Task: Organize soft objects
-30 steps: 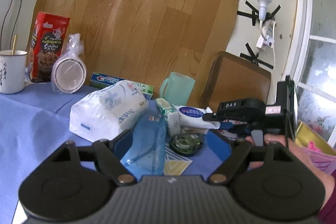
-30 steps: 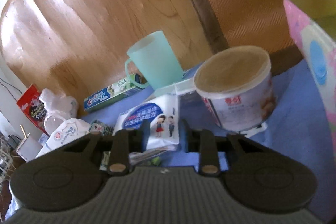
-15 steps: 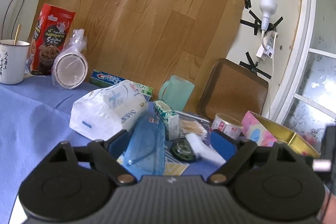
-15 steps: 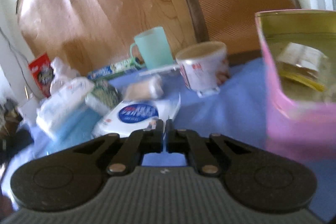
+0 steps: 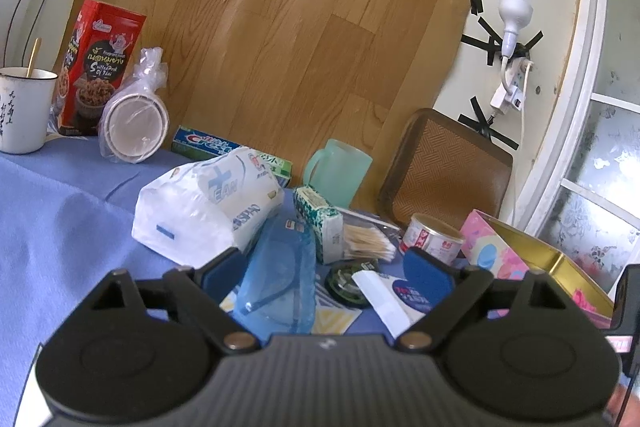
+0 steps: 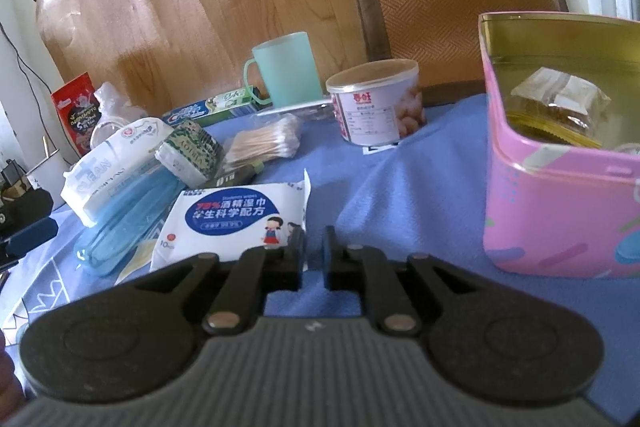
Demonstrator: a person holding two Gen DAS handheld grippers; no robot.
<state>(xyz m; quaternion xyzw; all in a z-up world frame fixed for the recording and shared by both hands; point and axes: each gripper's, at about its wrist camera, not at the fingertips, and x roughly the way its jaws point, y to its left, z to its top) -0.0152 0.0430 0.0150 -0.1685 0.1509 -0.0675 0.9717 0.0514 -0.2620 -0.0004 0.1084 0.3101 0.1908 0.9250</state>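
A blue cloth covers the table in front of you, with a wood-grain panel leaning on the wall behind the clutter. Your right gripper sits low over the cloth with its jaws nearly together and a narrow gap between them; they have just parted slightly, and nothing is caught between them. The wet wipes packet lies flat just to the left of those fingers, its corner right beside the left finger, apart from the pink tin standing open at your right. Your left gripper is spread wide, its jaws having just been opening, with nothing pinched; beyond them lie the blue mask pack and the large tissue pack. Cotton swabs and a small green tissue pack rest behind the wipes.
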